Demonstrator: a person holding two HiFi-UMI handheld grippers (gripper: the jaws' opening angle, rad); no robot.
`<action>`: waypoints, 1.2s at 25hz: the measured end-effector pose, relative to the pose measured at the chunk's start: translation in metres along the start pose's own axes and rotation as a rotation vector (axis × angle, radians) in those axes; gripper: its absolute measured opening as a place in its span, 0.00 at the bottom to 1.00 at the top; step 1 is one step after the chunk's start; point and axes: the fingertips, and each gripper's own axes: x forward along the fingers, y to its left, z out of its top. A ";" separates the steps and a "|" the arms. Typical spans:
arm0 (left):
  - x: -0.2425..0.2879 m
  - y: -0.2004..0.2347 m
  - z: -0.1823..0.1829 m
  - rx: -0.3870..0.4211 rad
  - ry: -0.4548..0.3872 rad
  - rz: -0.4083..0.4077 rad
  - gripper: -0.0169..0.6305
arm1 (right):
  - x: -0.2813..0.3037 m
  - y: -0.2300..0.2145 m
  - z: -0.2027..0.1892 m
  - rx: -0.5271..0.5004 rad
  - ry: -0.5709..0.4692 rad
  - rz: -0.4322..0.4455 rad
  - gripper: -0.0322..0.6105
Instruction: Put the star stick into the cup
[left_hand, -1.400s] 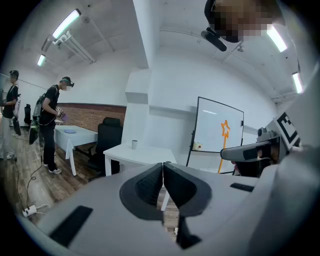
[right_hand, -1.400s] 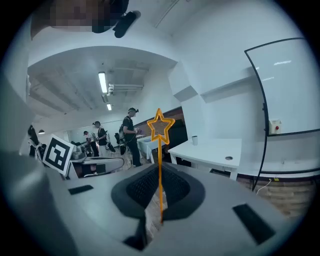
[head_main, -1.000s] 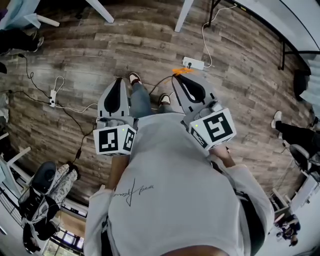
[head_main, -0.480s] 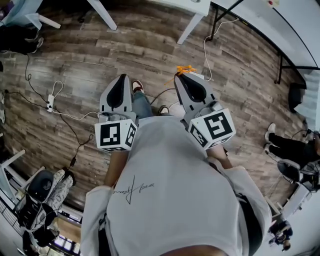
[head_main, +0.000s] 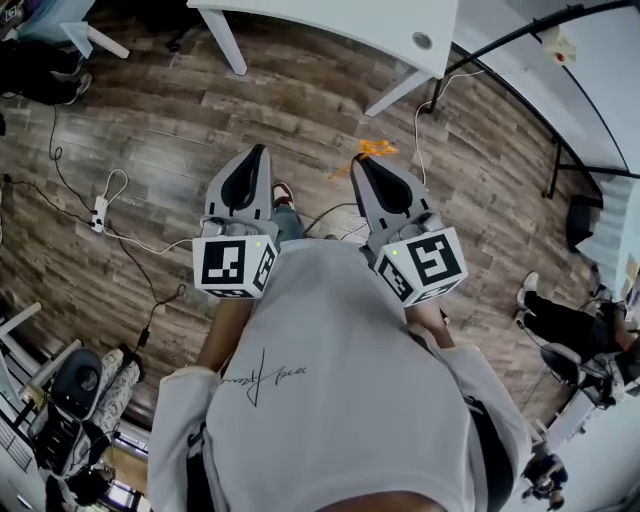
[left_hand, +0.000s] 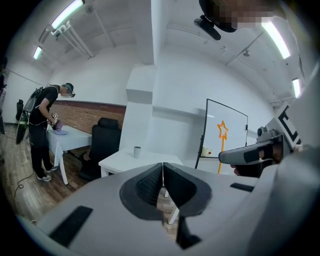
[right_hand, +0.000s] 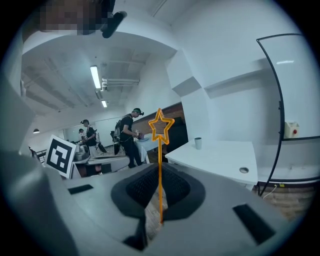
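Overhead, in the head view, the left hand-held gripper (head_main: 261, 152) and the right hand-held gripper (head_main: 359, 161) are held out side by side over the wooden floor (head_main: 150, 120), both pointing toward the white table (head_main: 330, 20) and well short of its near edge. The orange star stick (head_main: 378, 148) juts from the tip of the right one, on the side nearer the table. A white cable (head_main: 130, 215) trails across the floor, far to the left of the table.

In the left gripper view, the jaws are pressed together with nothing between them. Beyond them the table stands in the middle distance, and the cup (left_hand: 137, 151) sits upright on its top, near the middle. To the right of the table, the star stick rises upright from the right hand-held gripper, in front of a whiteboard (left_hand: 230, 125). A black chair (left_hand: 104, 142) stands just beside the table's left end, and a person (left_hand: 42, 125) stands well to the left of it at another table.

In the right gripper view, the jaws are clamped on the lower shaft of the star stick, which stands upright with its star above the jaw tips. The table lies to the right, with the cup on its far part and a round hole nearer the front edge. The stick is well apart from the cup.
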 end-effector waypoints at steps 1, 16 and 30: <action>0.003 0.007 0.002 0.001 -0.003 -0.005 0.05 | 0.007 0.002 0.003 -0.002 -0.002 -0.002 0.07; 0.025 0.082 0.018 -0.020 -0.015 -0.032 0.05 | 0.081 0.023 0.025 -0.031 -0.014 -0.016 0.08; 0.063 0.095 0.023 -0.022 0.019 -0.044 0.05 | 0.113 -0.014 0.037 0.014 -0.026 -0.040 0.08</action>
